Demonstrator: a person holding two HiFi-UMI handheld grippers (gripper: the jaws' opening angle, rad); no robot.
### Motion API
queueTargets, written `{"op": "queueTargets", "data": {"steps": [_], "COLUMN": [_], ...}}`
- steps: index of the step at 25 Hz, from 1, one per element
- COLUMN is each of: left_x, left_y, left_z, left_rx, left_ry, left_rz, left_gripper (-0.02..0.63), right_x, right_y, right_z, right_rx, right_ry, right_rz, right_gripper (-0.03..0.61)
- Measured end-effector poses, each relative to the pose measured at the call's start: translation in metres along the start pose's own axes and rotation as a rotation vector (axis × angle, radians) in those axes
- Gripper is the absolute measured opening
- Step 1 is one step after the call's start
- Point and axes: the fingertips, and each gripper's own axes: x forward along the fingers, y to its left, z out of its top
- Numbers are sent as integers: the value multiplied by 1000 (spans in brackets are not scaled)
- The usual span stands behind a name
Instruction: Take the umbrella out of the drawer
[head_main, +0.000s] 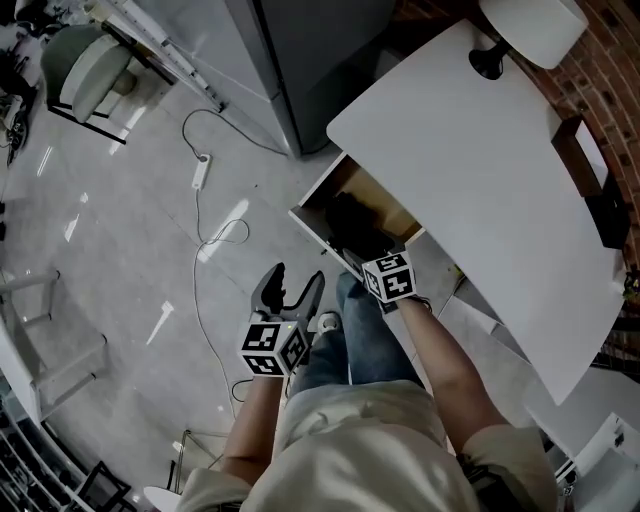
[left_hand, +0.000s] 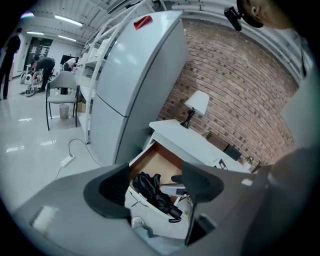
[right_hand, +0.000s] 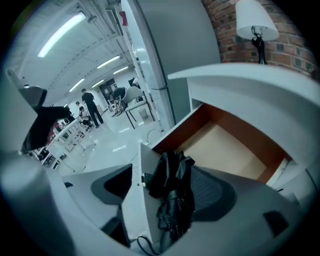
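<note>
A black folded umbrella (head_main: 352, 222) lies in the open drawer (head_main: 316, 203) under the white table (head_main: 480, 170). In the right gripper view the umbrella (right_hand: 172, 185) bunches up against the drawer's white front panel (right_hand: 137, 200). My right gripper (right_hand: 167, 192) is open, one jaw outside that panel and the other inside, past the umbrella. From the head view the right gripper (head_main: 368, 258) reaches into the drawer's near end. My left gripper (head_main: 293, 285) hangs open over the floor, left of the drawer. In the left gripper view its jaws (left_hand: 155, 187) frame the umbrella (left_hand: 152, 191) from a distance.
A lamp (head_main: 525, 30) stands on the table's far end, with a dark object (head_main: 600, 190) by the brick wall. A tall grey cabinet (head_main: 300, 60) stands beside the drawer. A cable with a power strip (head_main: 200, 172) lies on the floor; a chair (head_main: 90, 75) is far left.
</note>
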Motion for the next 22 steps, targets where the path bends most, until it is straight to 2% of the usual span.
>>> {"op": "queueTargets", "data": {"steps": [7, 11, 22], "left_x": [32, 42, 57], "left_y": [16, 22, 29], "left_z": [-16, -25, -42], "left_rx": [-26, -42, -84], "left_ry": [63, 77, 102], "left_rz": [27, 46, 62], "left_gripper": [318, 318, 318], "right_x": [62, 88, 131], "right_y": [-29, -32, -45], "right_z": [-26, -35, -61], "right_rx": [13, 27, 32], "right_ry": [129, 178, 304], "right_rz": [7, 40, 37], "right_gripper": [354, 356, 357]}}
